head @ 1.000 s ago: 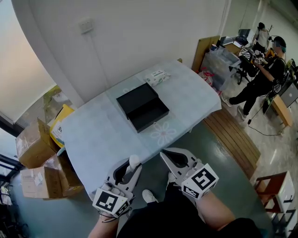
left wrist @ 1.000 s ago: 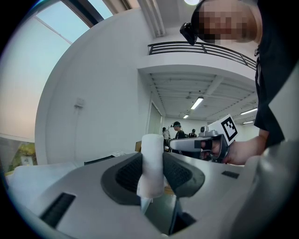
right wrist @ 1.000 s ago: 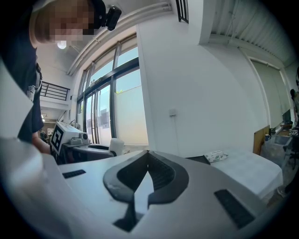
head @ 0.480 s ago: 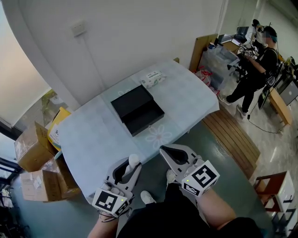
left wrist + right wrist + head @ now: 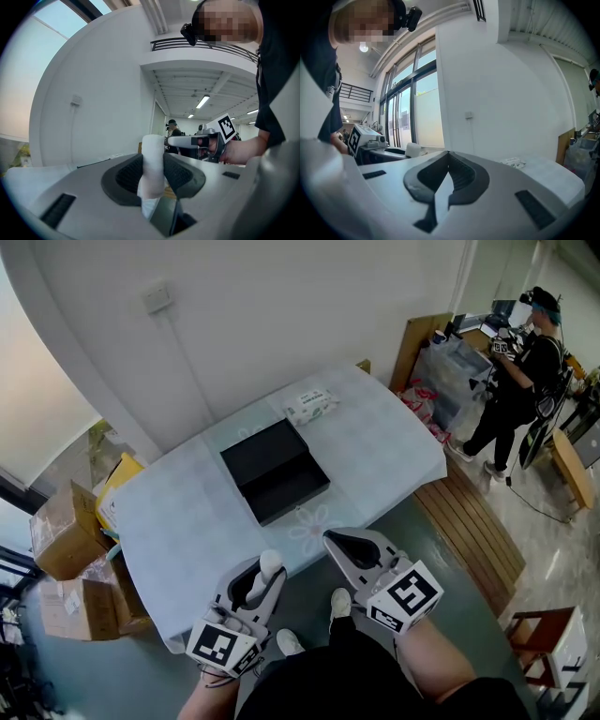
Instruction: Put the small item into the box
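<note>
Box (image 5: 275, 472): black, shallow, rectangular, lying open as two trays side by side, near the middle of the desk (image 5: 178, 512), which has a pale blue cloth with faint flower prints.

Small item (image 5: 152, 157): white, soft-looking stubby cylinder, upright. It is not on the desk. It sits between the fingers (image 5: 125, 174) of the left gripper (image 5: 262, 579), which pinch it on both sides, its top standing clear above them.

Count:
- One desk.
- One black box.
- At least two brown cartons (image 5: 58, 542) on the floor left of the desk (the stack is partly cut off, so no firmer tally).
- Two grippers.
- One white printed packet (image 5: 311, 406) at the far desk edge, apart from the box.
- One small item.
- One person stands at the far right.

Right gripper (image 5: 337, 545): fingers (image 5: 461, 172) pressed together, nothing between them. Both grippers are held low, just at the near desk edge, well short of the box.

Against a second ago:
- The box and desk sit slightly lower and further left in the head view.
- The near desk edge is closer to the gripper tips.
- Two shoes show below now, where one did.
- The pinch on the item is unchanged, and the right fingers are still closed.
</note>
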### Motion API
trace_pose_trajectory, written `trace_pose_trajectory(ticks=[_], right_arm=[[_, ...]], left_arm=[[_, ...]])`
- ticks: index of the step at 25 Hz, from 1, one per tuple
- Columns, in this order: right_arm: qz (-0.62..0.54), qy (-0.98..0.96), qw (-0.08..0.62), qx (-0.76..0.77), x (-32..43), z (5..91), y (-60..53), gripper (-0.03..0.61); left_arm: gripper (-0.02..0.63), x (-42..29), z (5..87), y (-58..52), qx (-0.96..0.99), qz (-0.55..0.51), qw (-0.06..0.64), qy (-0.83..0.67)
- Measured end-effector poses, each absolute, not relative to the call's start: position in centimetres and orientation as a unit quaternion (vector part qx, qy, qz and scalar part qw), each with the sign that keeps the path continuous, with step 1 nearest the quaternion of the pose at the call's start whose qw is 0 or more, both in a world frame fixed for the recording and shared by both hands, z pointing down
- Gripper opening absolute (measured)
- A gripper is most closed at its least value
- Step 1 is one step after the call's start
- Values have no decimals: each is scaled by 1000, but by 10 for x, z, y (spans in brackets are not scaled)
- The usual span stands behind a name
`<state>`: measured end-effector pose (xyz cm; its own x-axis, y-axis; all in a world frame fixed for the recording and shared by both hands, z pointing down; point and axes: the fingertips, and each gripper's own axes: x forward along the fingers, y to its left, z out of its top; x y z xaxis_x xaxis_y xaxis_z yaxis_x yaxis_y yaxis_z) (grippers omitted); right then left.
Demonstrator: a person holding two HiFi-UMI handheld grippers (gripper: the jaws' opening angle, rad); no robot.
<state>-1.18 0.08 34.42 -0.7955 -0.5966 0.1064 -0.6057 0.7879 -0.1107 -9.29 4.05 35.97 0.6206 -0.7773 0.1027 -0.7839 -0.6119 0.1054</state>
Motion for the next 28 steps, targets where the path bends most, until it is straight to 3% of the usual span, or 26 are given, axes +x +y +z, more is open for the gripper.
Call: trace_pose_trajectory(ticks=[28], right_arm=[[74, -971, 24, 225, 30, 347, -109, 9]], left_arm=[[138, -50, 358, -55, 847, 44, 58, -527]])
